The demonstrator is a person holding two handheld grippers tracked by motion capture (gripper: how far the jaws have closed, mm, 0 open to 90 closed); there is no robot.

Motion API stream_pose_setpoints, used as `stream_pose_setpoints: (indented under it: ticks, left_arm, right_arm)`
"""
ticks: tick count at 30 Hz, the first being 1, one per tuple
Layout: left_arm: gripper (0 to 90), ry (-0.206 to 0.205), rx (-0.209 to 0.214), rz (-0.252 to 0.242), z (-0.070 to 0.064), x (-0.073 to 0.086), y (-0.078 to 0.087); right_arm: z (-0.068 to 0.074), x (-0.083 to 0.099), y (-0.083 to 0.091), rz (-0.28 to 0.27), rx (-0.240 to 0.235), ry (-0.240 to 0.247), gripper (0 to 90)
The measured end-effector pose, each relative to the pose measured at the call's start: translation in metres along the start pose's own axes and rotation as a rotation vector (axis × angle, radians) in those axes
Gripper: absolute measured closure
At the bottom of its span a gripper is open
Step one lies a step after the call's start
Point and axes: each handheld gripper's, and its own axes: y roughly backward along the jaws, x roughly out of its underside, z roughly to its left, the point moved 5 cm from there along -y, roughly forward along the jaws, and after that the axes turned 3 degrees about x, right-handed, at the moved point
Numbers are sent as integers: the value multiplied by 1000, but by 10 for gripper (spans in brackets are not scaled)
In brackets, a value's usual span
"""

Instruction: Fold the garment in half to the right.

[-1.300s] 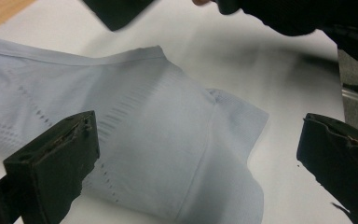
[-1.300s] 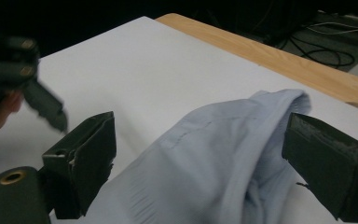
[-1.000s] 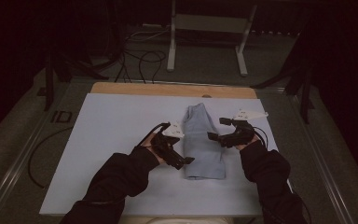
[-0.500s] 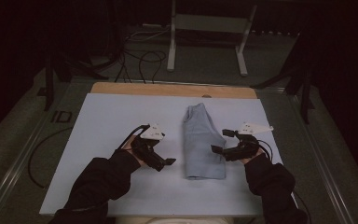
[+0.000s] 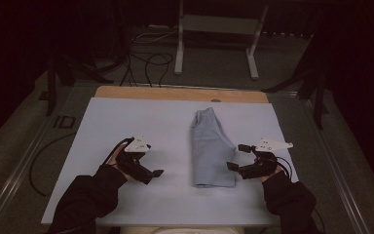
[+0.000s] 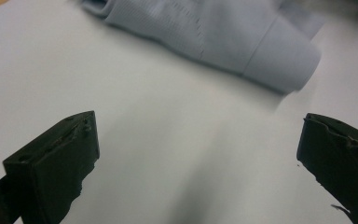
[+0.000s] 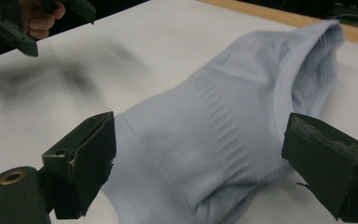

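The right claw, jaws spread and empty, sits just beside the near right edge of the folded pale-blue garment. The garment lies right of centre on the bench, its long axis running away from the person. The left claw, also spread and empty, rests well apart on the garment's left, so the right one looks better placed.

The high view looks forward and down from the person's side, taking in the whole table and the floor beyond. Each gripper view sits low and close to the tabletop, looking along its own jaws. All three share the folded cloth, seen from opposite sides.
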Motion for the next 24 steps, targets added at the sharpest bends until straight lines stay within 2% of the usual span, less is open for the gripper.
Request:
stream_pose_setpoints:
  ticks: [7,15,21,24]
  left_arm:
    - [0,38,-54,4,9,29,20]
    - [0,101,-74,-13,13,63,36]
    - [0,131,-101,15,14,90,47]
    - [0,165,-118,8,16,100,54]
  right_arm:
    - [1,16,10,12,16,1,99]
    - [4,32,18,22,34,-13,99]
    - [6,41,24,22,48,-29,99]
    - [8,47,25,43,66,-15,99]
